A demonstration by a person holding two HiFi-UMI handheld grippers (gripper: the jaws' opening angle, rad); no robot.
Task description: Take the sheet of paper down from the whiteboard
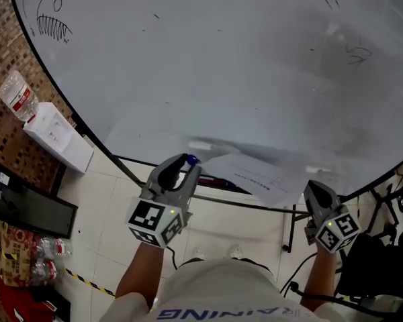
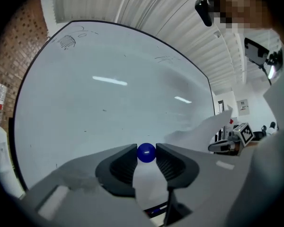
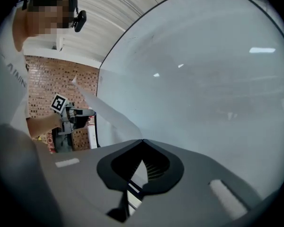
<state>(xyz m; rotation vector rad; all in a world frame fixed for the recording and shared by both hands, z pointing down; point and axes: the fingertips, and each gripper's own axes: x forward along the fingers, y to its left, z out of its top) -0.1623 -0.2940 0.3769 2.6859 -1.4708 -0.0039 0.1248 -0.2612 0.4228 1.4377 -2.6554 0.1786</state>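
Note:
The whiteboard [image 1: 208,66] fills the head view. Off its lower edge hangs the printed sheet of paper [image 1: 262,176], slanting between my two grippers. My right gripper [image 1: 309,188] is shut on the sheet's right corner; in the right gripper view the jaws meet at the tips [image 3: 142,141] and the paper [image 3: 102,110] runs away up-left. My left gripper [image 1: 189,162] is shut on a small blue ball magnet [image 2: 146,152], held at the jaw tips [image 2: 146,153] in front of the board. The paper [image 2: 203,131] and the right gripper [image 2: 229,144] show at the right of the left gripper view.
A fish doodle [image 1: 50,19] is at the board's top left. A water bottle [image 1: 17,96] and a white box [image 1: 57,136] stand against the brick wall at left. Below them are a black case [image 1: 27,206] and packed bottles [image 1: 43,253]. The board's tray [image 1: 215,180] holds markers.

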